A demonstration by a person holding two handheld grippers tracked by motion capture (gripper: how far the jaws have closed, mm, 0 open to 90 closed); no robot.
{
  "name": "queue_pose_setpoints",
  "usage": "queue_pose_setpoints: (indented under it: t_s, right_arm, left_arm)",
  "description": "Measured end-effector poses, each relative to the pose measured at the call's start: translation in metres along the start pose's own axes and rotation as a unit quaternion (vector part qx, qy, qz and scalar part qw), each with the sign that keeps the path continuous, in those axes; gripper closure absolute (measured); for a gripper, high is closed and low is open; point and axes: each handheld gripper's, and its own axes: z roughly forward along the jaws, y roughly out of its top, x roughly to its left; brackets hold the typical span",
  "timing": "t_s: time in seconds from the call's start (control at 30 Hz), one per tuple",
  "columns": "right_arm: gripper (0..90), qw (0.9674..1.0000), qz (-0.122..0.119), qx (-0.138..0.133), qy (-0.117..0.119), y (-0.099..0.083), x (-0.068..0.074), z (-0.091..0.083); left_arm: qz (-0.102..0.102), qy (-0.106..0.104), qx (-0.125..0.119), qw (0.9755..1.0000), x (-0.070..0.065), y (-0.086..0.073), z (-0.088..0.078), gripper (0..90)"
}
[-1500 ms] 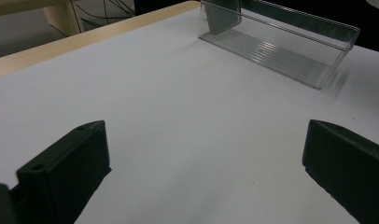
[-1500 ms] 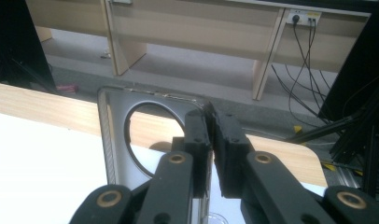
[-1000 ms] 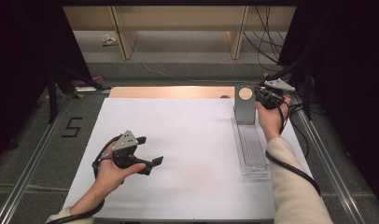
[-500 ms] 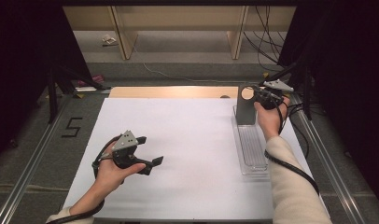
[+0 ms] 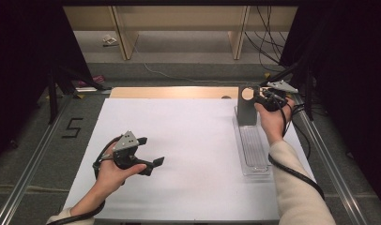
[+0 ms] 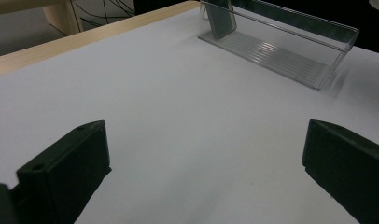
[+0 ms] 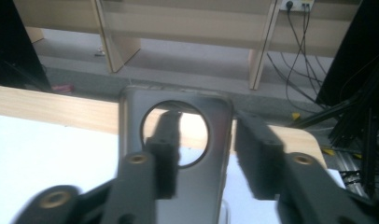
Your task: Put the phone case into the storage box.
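A grey flat plate [image 5: 247, 112] with a round hole near its top stands upright at the far end of a clear plastic tray [image 5: 254, 157] on the right of the white table. My right gripper [image 5: 257, 96] is at the plate's top edge. Its jaws have just been opening, and in the right gripper view the plate [image 7: 197, 186] stands between them, with the right jaw clear of its edge. My left gripper [image 5: 151, 151] rests low over the white sheet at the near left, wide open and holding nothing. From the left gripper view the tray [image 6: 290, 51] and plate [image 6: 220, 21] lie far ahead.
A white sheet [image 5: 188, 140] covers the table, with a wooden strip [image 5: 170, 92] along its far edge. Metal rails run down both sides. Wooden shelf legs [image 5: 123, 33] and cables [image 5: 268, 42] stand on the floor behind. A "5" mark [image 5: 72, 127] is on the left floor.
The right gripper's jaws have spread apart at the plate's top, letting go of it. Both hands have stayed almost where they were.
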Motion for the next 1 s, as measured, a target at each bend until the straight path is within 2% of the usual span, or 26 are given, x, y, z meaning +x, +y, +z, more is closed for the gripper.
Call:
queue_pose_setpoints:
  t_s: [0.2,0.4,0.57,0.7,1.0]
  right_arm:
    - [43.9,0.9998,0.01,0.009,0.016,-0.003,0.006,-0.01]
    - [39.2,0.999,0.009,0.015,0.041,-0.004,0.01,-0.017]
    - [34.1,0.9988,0.002,0.012,0.048,-0.004,0.013,-0.023]
    - [29.8,0.9978,0.005,0.014,0.065,-0.006,0.016,-0.027]
    - [21.1,0.9974,-0.003,0.005,0.072,-0.011,0.021,-0.035]
  left_arm:
    - [-0.001,0.001,0.0,1.0,0.0,0.0,0.0,0.2]
    - [-0.003,0.001,0.001,1.0,0.0,0.0,0.0,0.2]
    - [-0.002,0.002,0.001,1.0,0.0,-0.001,0.0,0.2]
    - [-0.004,0.001,0.001,1.0,0.0,-0.001,0.0,0.2]
    - [-0.003,0.002,0.001,1.0,0.0,-0.001,0.0,0.2]
